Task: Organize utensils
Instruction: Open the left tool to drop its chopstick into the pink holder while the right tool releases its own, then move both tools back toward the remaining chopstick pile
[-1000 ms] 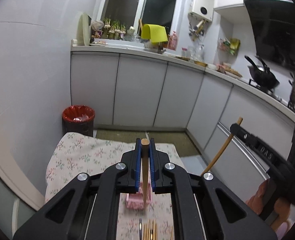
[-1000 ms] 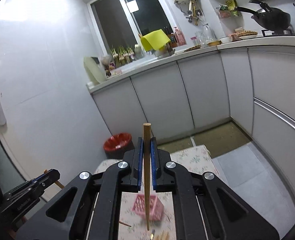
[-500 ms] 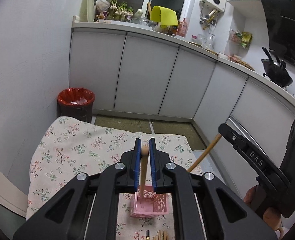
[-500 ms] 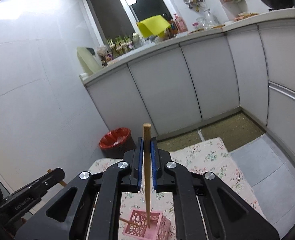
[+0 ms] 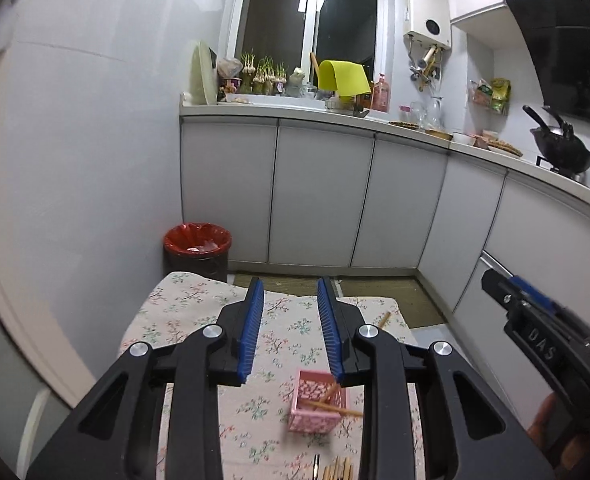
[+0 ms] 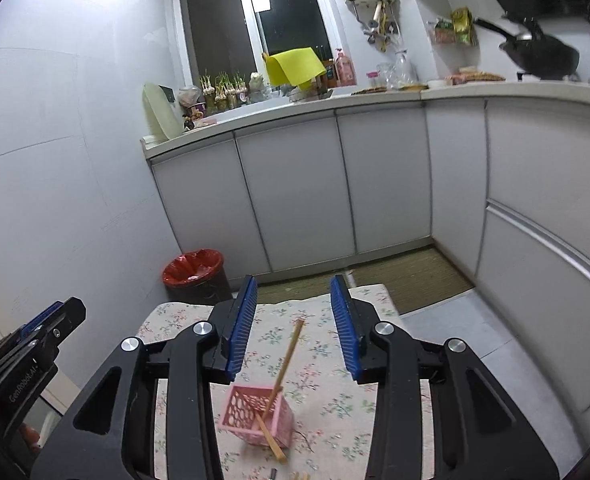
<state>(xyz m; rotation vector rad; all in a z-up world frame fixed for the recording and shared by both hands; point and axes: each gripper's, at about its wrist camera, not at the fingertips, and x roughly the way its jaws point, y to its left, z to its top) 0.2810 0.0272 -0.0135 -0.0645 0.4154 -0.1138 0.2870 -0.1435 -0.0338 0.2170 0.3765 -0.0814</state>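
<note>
A pink perforated basket (image 5: pixel 318 407) (image 6: pixel 259 416) stands on the floral tablecloth (image 5: pixel 175 312) (image 6: pixel 327 376). Two wooden chopsticks lean in it: one (image 6: pixel 286 356) points up and away, the other (image 6: pixel 269 436) lies across its near rim. In the left wrist view a chopstick (image 5: pixel 329 406) crosses the basket. My left gripper (image 5: pixel 291 328) is open and empty above the basket. My right gripper (image 6: pixel 293 326) is open and empty above it too. Several loose chopsticks (image 5: pixel 337 468) lie at the table's near edge.
A red-lined waste bin (image 5: pixel 197 245) (image 6: pixel 193 270) stands on the floor beyond the table. White kitchen cabinets (image 5: pixel 319 192) run behind and along the right. A wok (image 5: pixel 561 152) sits on the stove at right.
Both grippers opened and let go of their chopsticks, which now rest in the pink basket. Both grippers have pulled up and back from the basket.
</note>
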